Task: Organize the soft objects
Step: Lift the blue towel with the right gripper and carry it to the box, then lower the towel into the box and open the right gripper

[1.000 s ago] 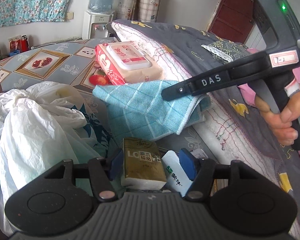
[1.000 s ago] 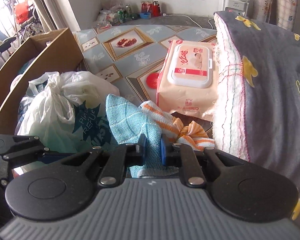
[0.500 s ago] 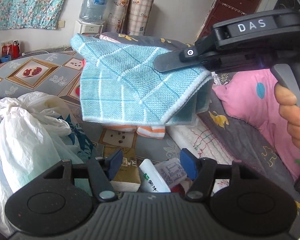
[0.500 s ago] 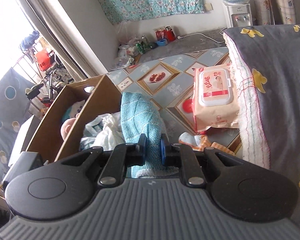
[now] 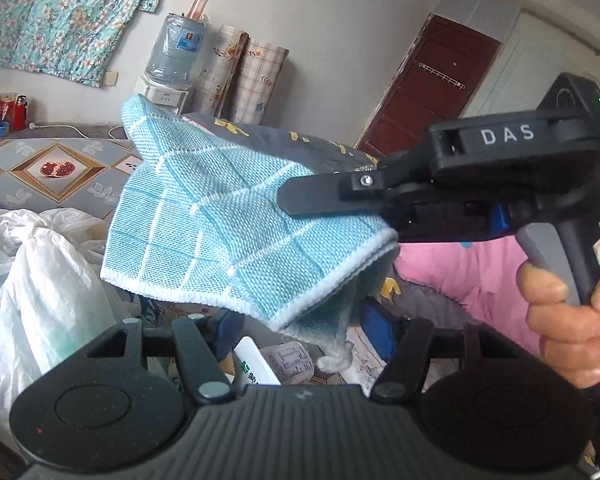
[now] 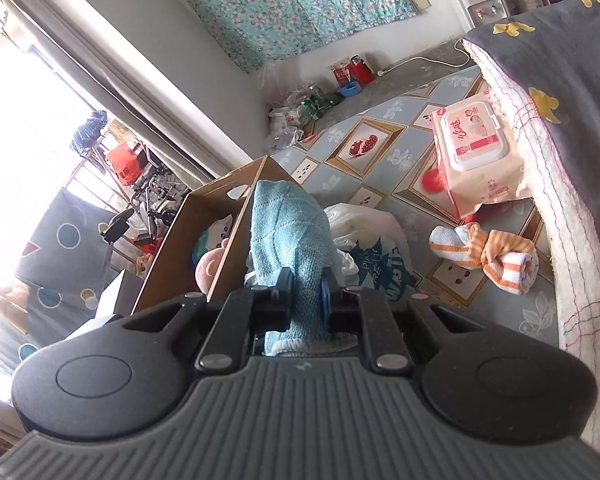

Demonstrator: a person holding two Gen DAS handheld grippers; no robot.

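Lifted off the bed, blue cloth hangs pinched in right tool beside cardboard box.

The wall is white. A blue flowered cloth hangs on it. Right of the cloth stands a water cooler, then two patterned rolls, then a dark red door. Left of the cloth, bright light comes through a window with a grey curtain.
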